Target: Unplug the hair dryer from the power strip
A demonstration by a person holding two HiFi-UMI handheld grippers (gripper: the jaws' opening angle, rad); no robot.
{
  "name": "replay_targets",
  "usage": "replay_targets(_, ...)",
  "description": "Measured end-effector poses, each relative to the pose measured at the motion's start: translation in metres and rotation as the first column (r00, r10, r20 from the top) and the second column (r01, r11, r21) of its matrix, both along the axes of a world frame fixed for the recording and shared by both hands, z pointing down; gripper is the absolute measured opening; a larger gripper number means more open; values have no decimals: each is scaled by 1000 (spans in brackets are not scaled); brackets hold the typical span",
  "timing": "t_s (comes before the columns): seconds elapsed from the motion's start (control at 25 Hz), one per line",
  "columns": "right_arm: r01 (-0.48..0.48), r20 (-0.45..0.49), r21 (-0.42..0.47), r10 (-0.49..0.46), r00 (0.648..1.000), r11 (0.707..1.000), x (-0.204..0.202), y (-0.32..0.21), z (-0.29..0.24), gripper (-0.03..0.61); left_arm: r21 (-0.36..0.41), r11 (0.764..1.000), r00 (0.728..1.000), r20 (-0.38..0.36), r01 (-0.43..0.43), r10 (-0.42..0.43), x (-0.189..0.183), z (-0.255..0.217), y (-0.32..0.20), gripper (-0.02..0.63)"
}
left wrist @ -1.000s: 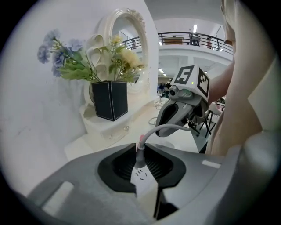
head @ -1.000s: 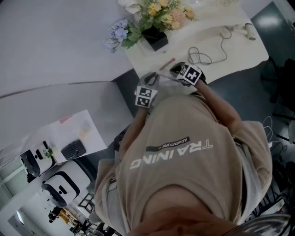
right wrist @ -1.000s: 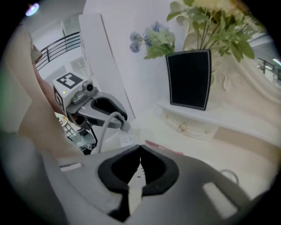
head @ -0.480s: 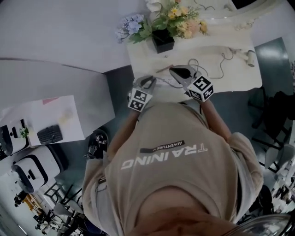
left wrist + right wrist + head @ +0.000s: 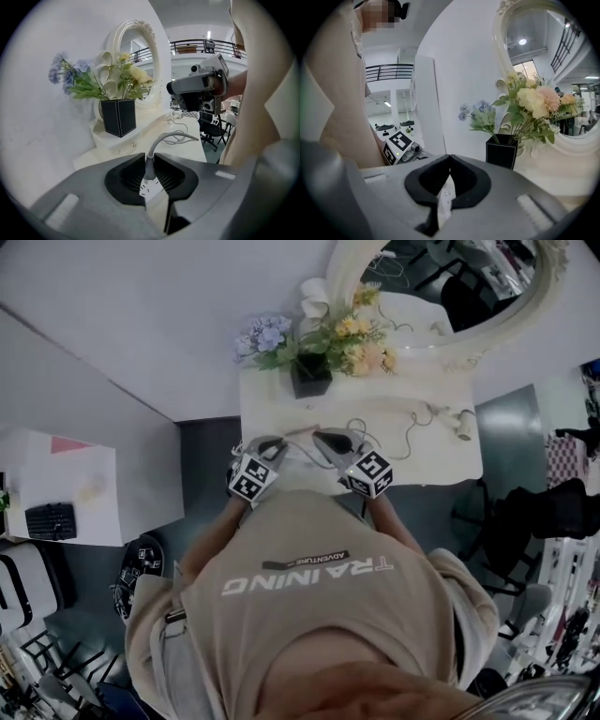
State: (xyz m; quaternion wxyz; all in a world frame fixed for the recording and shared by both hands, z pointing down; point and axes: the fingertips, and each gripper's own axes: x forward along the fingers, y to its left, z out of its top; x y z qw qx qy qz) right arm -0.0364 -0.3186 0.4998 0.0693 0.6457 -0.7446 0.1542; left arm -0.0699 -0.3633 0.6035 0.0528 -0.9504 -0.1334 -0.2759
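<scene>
On a white counter (image 5: 441, 457) under an oval mirror (image 5: 441, 296), the grey plug (image 5: 148, 167) stands in the power strip (image 5: 152, 193), pinched tight by the fingers of the left gripper (image 5: 149, 159). The right gripper (image 5: 450, 160) has its fingers closed on nothing, just above the strip. A straight upward pull, with the strip pinned down, looks best. The hair dryer (image 5: 461, 425) lies at the counter's right end, with flowers (image 5: 323, 334) behind.

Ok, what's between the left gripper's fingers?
The grey plug, plugged into the white power strip; the left gripper view shows it.
</scene>
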Motion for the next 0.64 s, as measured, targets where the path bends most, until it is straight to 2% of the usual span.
replay_targets(0.24,-1,-9,-30,1,1000,1000,1,5,-1,5,-14,1000,1000,1,-6,6,0,-4,8,64)
replay_targets(0.52,5,15,-34,-5,1000,999,-6,7,-2,5,-12,1000,1000,5,-15,15,-1,-7,7,64)
replay_targets(0.64,-11,54,-16,12,998,1000,-6,4,-6,5,-5,1000,1000,-2,-15,15,-3,-11,2,64)
